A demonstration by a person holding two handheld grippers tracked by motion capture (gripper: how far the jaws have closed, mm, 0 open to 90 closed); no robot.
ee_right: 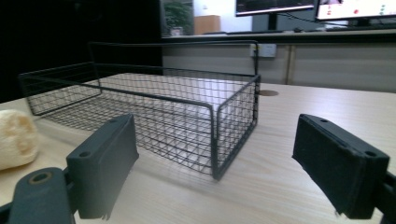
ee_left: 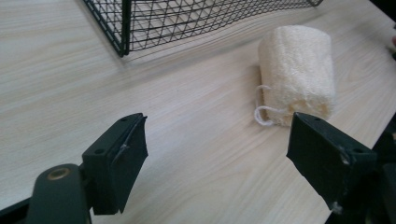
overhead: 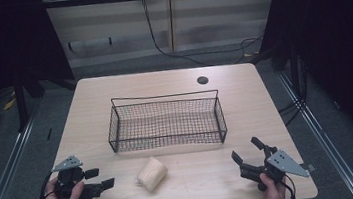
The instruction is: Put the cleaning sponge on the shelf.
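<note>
so i've got a gripper in each hand, both down at my edge of the light wood table (overhead: 89,99). left gripper (overhead: 104,179) sits near the left corner with its jaws spread wide apart, nothing between them, pointing across toward the middle. right gripper (overhead: 247,151) is over by the right corner, jaws also wide apart and empty, angled up and inward toward the basket.

the black wire basket (overhead: 167,122) is in the middle of the table, long side facing me, mesh floor and walls with a taller rail along the back. looks empty from above.

the loofah sponge (overhead: 151,174) lies on its side on the bare wood just in front of the basket, outside it, roughly between my two grippers but closer to the left one. in the left gripper view the loofah sponge (ee_left: 297,74) is right ahead, just past the right-hand jaw, with its little white string loop (ee_left: 262,115) facing me, and the basket corner (ee_left: 122,46) is off to the upper left. from the right gripper view i'm looking at the basket's near corner post (ee_right: 215,140), with the loofah poking in at the far left.

there's also a dark round hole (overhead: 202,80) in the tabletop behind the basket.
</note>
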